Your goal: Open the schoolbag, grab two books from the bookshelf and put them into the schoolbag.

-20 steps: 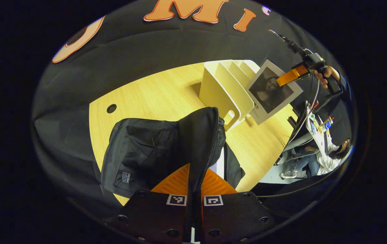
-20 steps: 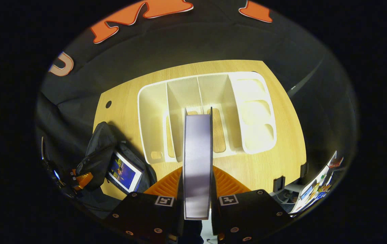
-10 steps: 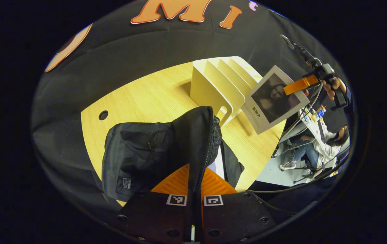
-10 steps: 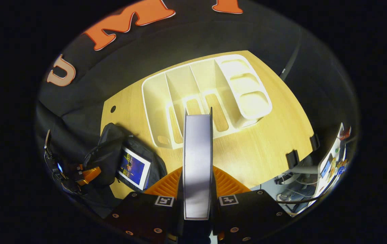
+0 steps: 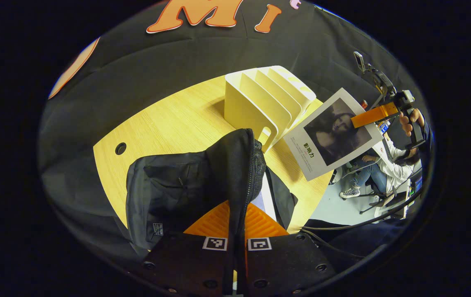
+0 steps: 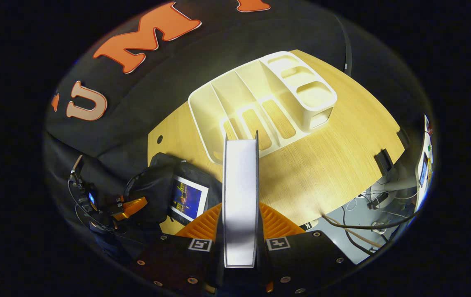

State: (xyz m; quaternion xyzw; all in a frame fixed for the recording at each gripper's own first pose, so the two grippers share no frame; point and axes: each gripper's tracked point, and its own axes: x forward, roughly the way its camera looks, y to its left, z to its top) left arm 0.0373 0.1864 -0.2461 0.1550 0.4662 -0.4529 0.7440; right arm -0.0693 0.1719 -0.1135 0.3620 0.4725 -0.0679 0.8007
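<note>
The black schoolbag lies on the wooden table, and my left gripper is shut on its zipped flap, holding it up. A blue-covered book sits in the bag's opening. My right gripper is shut on a grey book, seen edge-on between its fingers. In the left gripper view that book shows a portrait cover and hangs in the air right of the cream bookshelf, held by the right gripper. The bookshelf's slots stand without books.
A person sits beyond the table's right edge. Cables lie on the floor. Black clamps sit on the table's edge, and a round hole is near the far left corner. The left gripper holds the bag's flap.
The right gripper has carried the grey book back from the bookshelf and lower, toward the bag side. The left gripper keeps the bag's flap raised.
</note>
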